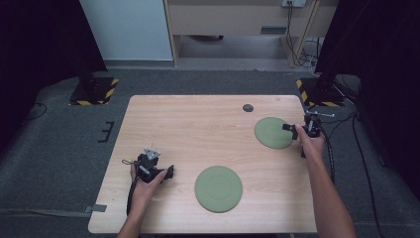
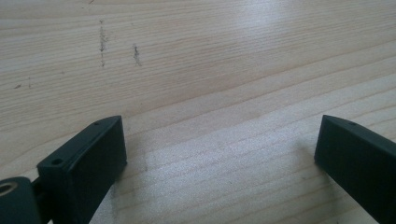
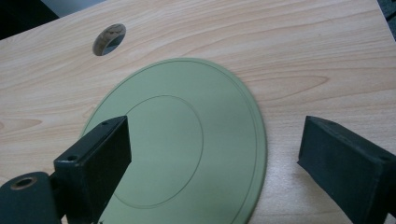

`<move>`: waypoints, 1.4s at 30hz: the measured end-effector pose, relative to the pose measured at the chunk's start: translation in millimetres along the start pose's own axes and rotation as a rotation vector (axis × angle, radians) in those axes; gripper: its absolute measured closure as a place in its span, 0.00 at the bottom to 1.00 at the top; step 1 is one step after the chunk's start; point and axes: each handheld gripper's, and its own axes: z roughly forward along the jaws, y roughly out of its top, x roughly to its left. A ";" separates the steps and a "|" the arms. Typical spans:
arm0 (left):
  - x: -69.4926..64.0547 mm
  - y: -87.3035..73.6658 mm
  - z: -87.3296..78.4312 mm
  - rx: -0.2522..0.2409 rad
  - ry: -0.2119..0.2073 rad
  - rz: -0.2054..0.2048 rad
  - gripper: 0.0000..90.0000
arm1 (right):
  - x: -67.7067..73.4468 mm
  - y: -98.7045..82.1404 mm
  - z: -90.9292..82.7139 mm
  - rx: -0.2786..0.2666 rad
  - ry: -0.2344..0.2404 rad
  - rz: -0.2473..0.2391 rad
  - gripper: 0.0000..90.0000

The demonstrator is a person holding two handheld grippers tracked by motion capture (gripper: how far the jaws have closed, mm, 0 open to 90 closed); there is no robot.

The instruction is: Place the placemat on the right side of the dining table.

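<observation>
Two flat round green plates lie on the wooden table [image 1: 198, 124]. One plate [image 1: 218, 188] is near the front middle, the other plate [image 1: 273, 132] at the right. My right gripper [image 1: 292, 130] is at the right plate's rim. In the right gripper view its jaws [image 3: 215, 126] stand open, one over the plate [image 3: 187, 102] and one past the rim over bare wood, and the pads press on nothing. My left gripper [image 1: 169, 172] rests at the front left, apart from the near plate. It is open [image 2: 219, 126] over bare wood with nothing between its jaws.
A round cable hole [image 1: 247, 107] sits in the tabletop behind the right plate and appears as the hole [image 3: 109, 39] in the right gripper view. Black stands with yellow-striped bases [image 1: 94, 91] [image 1: 317, 94] flank the table's far corners on grey carpet.
</observation>
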 end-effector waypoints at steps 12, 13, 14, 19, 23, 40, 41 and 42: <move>-0.2 -0.4 -0.3 -0.001 -0.002 0.002 0.02 | 11.3 4.7 -15.2 -0.036 0.050 -0.019 0.07; -0.1 -0.4 -0.3 -0.001 -0.003 0.003 0.02 | 12.2 5.1 -16.7 -0.040 0.050 -0.021 0.07; -0.1 -0.5 -0.4 -0.001 -0.004 0.003 0.02 | 13.2 5.5 -18.3 -0.046 0.052 -0.021 0.07; -0.1 -0.5 -0.4 -0.001 -0.004 0.003 0.02 | 17.7 6.4 -26.0 -0.060 0.058 -0.040 0.07; 0.0 -0.6 -0.4 -0.002 -0.005 0.004 0.02 | 22.9 5.6 -31.2 -0.079 0.063 -0.046 0.07; 0.2 -0.9 -0.4 -0.003 -0.005 0.009 0.02 | 41.6 -11.2 -37.9 -0.115 0.038 -0.146 0.08; 0.2 -0.9 -0.4 -0.003 -0.005 0.009 0.02 | 42.6 -12.6 -38.9 -0.113 0.036 -0.157 0.08; 0.2 -0.9 -0.4 -0.003 -0.005 0.009 0.02 | 43.6 -14.0 -39.8 -0.110 0.032 -0.170 0.08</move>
